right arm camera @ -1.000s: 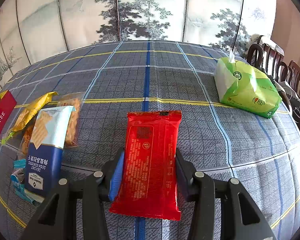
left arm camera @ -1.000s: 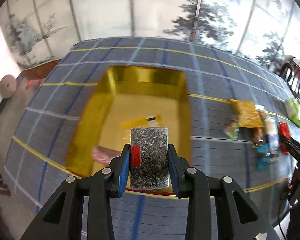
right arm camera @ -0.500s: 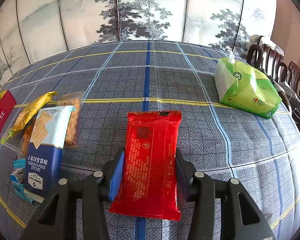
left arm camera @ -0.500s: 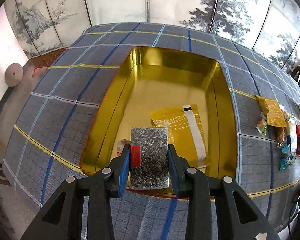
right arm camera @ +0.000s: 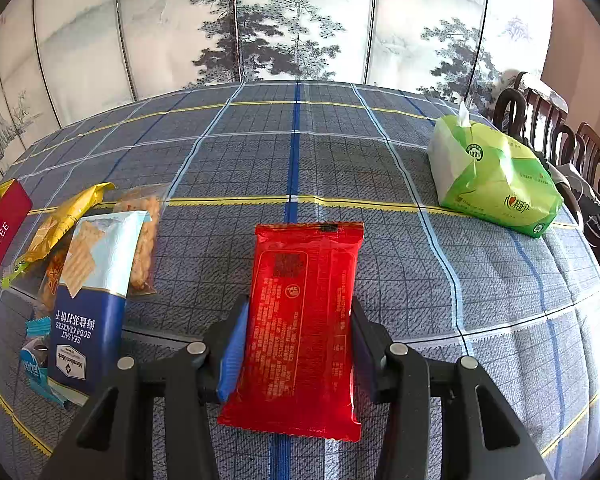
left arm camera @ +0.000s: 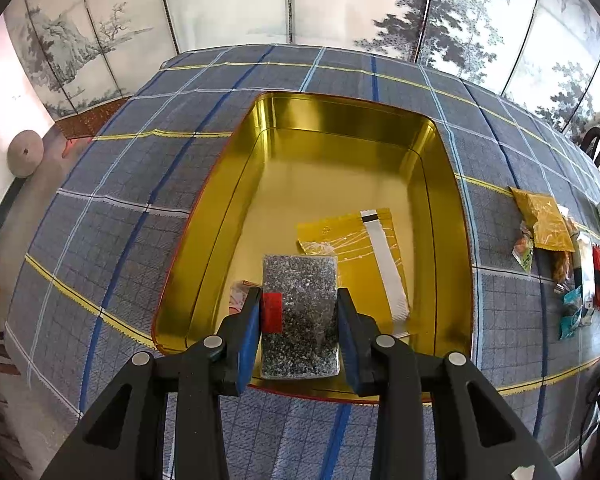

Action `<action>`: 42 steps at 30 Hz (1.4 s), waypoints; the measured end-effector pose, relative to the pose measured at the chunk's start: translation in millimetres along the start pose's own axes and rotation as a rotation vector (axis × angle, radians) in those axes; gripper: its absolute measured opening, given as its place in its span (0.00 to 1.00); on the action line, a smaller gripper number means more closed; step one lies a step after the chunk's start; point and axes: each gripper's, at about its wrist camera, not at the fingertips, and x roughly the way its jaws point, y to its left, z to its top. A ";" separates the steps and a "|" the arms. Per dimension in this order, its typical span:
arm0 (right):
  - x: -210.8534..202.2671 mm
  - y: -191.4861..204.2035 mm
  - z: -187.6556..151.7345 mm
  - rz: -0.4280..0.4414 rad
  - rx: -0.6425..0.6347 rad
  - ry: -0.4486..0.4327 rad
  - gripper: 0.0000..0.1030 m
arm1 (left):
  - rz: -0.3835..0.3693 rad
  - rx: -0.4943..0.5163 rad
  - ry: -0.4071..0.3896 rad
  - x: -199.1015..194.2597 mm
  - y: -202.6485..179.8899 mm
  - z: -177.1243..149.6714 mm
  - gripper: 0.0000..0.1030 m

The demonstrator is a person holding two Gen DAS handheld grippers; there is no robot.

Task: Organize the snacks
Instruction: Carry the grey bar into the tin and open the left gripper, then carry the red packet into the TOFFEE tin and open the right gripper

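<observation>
We have the left gripper (left arm camera: 299, 320) clamped on a speckled grey packet with a red label (left arm camera: 299, 312), poised over the near rim of the gold rectangular metal tin (left arm camera: 204, 232) on the plaid blue-grey counter (left arm camera: 112, 184). The packet is not down yet. Inside the tin we can see a yellow foil sachet with a white strip (left arm camera: 356, 248) lying flat toward the near right, and a pinkish wrapper (left arm camera: 240, 296) peeking out at the near left, just beside the gripper's left finger. So 2 snacks look to be in, and this would make 3.

Over on the right, our right gripper (right arm camera: 299, 344) is pinched shut on a flat red plastic snack pack (right arm camera: 304, 320), whose far end reaches out over the counter, well apart from the tin.

Plenty left, we reckon: a blue and white soda cracker pack (right arm camera: 88, 300), a yellow foil pouch (right arm camera: 60, 220), a clear bag of golden biscuits (right arm camera: 144, 248) and small teal candy wrappers (right arm camera: 32, 364) sit heaped at the left of that view, touching one another. A red lid marked TOFFEE (right arm camera: 0, 240) stands at the far left edge. A green tissue pack (right arm camera: 496, 184) rests far right, near dark wooden chairs (right arm camera: 556, 140).

The tin floor is mostly bare toward the far end, so nothing blocks the drop.
</observation>
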 end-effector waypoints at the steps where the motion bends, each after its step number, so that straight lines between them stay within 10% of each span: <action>1: 0.0 -0.4 0.0 0.000 0.000 0.000 0.46 | 0.002 -0.001 -0.004 -0.7 -0.5 0.4 0.32; 42: -27.1 3.8 16.2 -0.044 0.059 -0.044 0.42 | 0.021 -0.053 -0.082 -46.5 24.2 -24.5 0.72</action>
